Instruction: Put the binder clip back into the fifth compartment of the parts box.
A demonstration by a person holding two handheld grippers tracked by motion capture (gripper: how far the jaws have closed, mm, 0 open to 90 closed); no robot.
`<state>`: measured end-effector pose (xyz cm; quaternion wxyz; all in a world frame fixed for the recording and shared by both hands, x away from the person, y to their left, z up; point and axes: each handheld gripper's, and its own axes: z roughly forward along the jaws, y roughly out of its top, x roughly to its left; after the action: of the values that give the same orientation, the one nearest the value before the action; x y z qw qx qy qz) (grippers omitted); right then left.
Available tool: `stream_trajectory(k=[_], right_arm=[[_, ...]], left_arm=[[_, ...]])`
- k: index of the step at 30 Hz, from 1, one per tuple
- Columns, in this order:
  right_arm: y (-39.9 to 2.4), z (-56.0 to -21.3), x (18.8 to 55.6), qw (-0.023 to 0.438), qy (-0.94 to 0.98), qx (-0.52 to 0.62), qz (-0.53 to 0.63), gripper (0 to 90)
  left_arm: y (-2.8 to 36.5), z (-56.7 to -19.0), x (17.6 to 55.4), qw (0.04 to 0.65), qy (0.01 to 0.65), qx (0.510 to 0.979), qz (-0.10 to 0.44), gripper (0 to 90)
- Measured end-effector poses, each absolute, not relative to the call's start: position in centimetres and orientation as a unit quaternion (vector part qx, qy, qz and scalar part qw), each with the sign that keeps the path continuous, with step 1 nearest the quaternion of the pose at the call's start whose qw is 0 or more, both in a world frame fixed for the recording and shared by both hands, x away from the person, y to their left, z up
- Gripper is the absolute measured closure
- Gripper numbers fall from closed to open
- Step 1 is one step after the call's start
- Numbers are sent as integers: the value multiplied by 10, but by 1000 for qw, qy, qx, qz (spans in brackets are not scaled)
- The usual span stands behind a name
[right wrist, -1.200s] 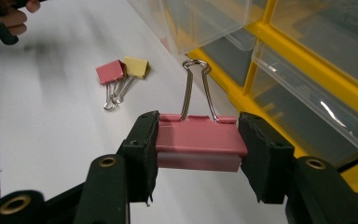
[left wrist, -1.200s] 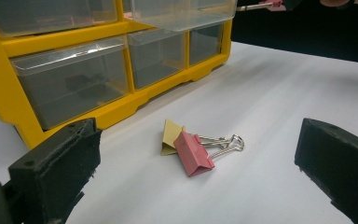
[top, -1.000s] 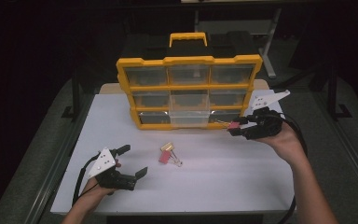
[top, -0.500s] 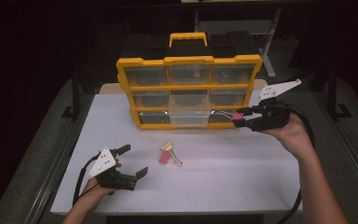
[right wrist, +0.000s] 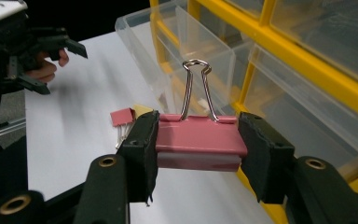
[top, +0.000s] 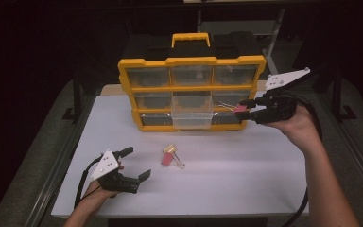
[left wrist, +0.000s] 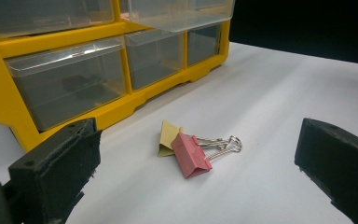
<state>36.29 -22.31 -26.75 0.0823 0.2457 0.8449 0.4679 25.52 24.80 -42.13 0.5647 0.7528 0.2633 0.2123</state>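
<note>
My right gripper (top: pixel 247 109) (right wrist: pixel 198 142) is shut on a pink binder clip (right wrist: pixel 198 140) (top: pixel 240 109), held end to end with its wire handles pointing up. It hovers at the right side of the yellow drawer organizer (top: pixel 191 61), level with the middle row. The bottom middle clear drawer (top: pixel 192 120) (right wrist: pixel 186 51) is pulled out. A second pink binder clip (top: pixel 168 158) (left wrist: pixel 191 154) and a yellow one (top: pixel 169 148) (left wrist: pixel 167 135) lie together on the white table (top: pixel 246 175). My left gripper (top: pixel 137 163) (left wrist: pixel 196 163) rests open on the table, left of those clips.
The organizer (left wrist: pixel 51 42) has three rows of clear drawers and a yellow handle (top: pixel 190 39) on top. Dark floor and metal frame legs surround the table. The person's right forearm (top: pixel 326 189) crosses the table's right side.
My right gripper has risen with the pink clip from near the bottom row to the middle row of the organizer. The left gripper has stayed put.
</note>
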Motion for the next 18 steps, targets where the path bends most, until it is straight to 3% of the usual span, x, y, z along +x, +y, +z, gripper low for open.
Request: stream_trajectory(k=[18], right_arm=[[-201,-248,376,72,849,224,473,489]], left_arm=[[248,-422,256,566,264,752,212,0]])
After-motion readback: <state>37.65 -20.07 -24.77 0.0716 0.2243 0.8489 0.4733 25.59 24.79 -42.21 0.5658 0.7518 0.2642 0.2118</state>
